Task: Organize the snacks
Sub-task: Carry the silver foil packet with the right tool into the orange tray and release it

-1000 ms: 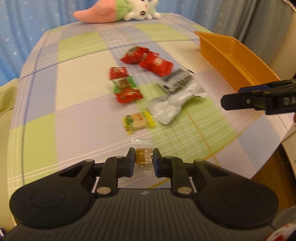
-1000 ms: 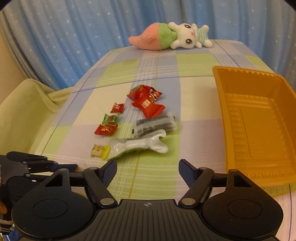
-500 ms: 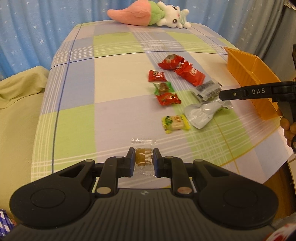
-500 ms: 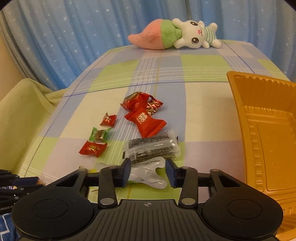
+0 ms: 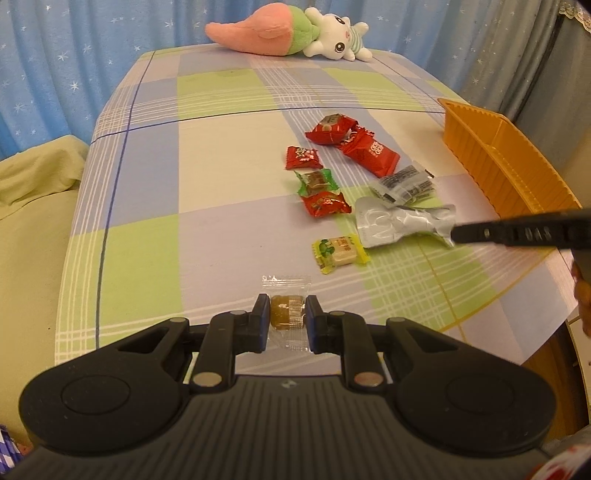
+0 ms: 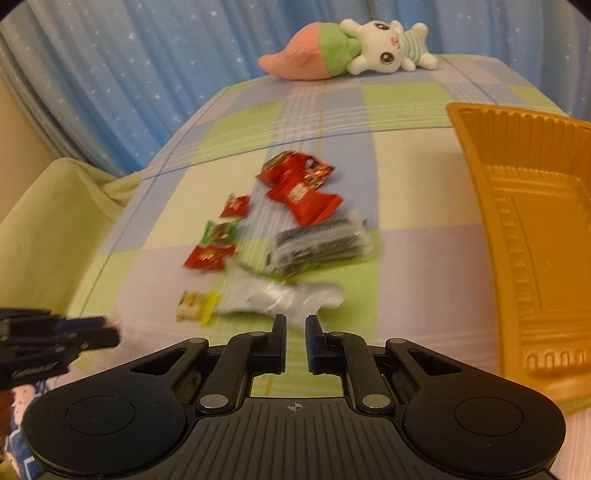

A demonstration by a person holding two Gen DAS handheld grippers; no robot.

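Observation:
My left gripper (image 5: pixel 287 314) is shut on a small brown candy in a clear wrapper (image 5: pixel 286 315), held above the near part of the checked tablecloth. Several snacks lie mid-table: red packets (image 5: pixel 371 153), a green candy (image 5: pixel 316 181), a yellow-green candy (image 5: pixel 340 253), a dark striped pack (image 5: pixel 404 184) and a silver pouch (image 5: pixel 397 221). My right gripper (image 6: pixel 295 326) has its jaws nearly together with nothing visible between them, just short of the silver pouch (image 6: pixel 280 301). It shows in the left wrist view (image 5: pixel 517 232) at the pouch's right end. The orange tray (image 6: pixel 535 240) is empty.
A pink and white plush toy (image 5: pixel 288 35) lies at the table's far edge before blue star curtains. A pale green cloth-covered seat (image 5: pixel 33 206) is at the left. The table's right edge (image 5: pixel 535 332) drops off near the tray (image 5: pixel 506 162).
My right gripper has closed from wide open to nearly shut and moved in towards the silver pouch. My left gripper has kept its hold on the brown candy while swinging its view left.

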